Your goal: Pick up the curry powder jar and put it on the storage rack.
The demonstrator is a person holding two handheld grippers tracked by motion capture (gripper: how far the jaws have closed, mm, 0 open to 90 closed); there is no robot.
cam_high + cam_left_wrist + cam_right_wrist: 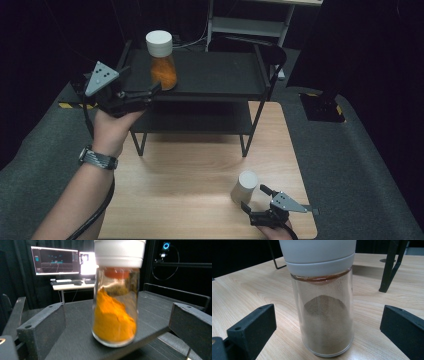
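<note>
At the table, we hold a gripper in each hand. Our left gripper (150,92), at about ten o'clock in the high view, has its jaws spread on either side of a jar of orange powder (163,67); the jar stands at the front left of the black shelf's (220,75) top tier, untouched in the left gripper view. At five o'clock, our right gripper (256,198) is likewise spread, its jaws flanking a jar of brown powder (244,187) that stands upright on the wooden tabletop (190,185), white lid on.
</note>
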